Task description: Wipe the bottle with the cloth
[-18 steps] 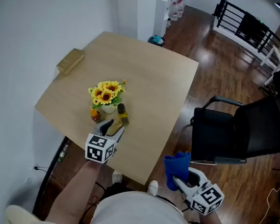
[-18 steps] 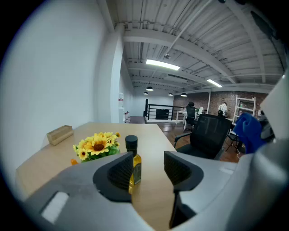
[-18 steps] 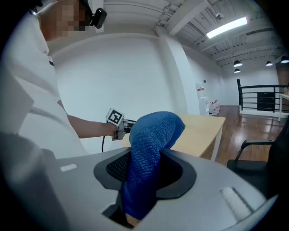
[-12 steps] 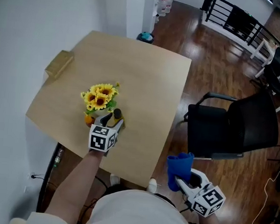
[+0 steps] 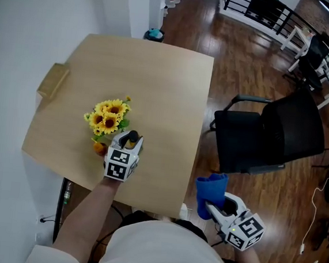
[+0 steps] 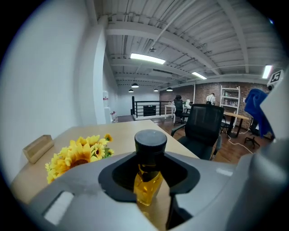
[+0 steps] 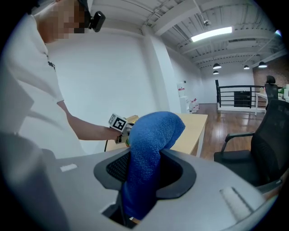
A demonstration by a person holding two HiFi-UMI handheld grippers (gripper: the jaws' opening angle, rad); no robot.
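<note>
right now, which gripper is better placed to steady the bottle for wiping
Left. The left gripper has the bottle between its jaws on the table; the right gripper holds the blue cloth beyond the table's edge.

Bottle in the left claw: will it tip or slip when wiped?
The bottle looks rigid, undeformed in the left claw. Tall and narrow with amber liquid inside, it would probably tip if released. Its glossy surface may slip under sideways wiping.
</note>
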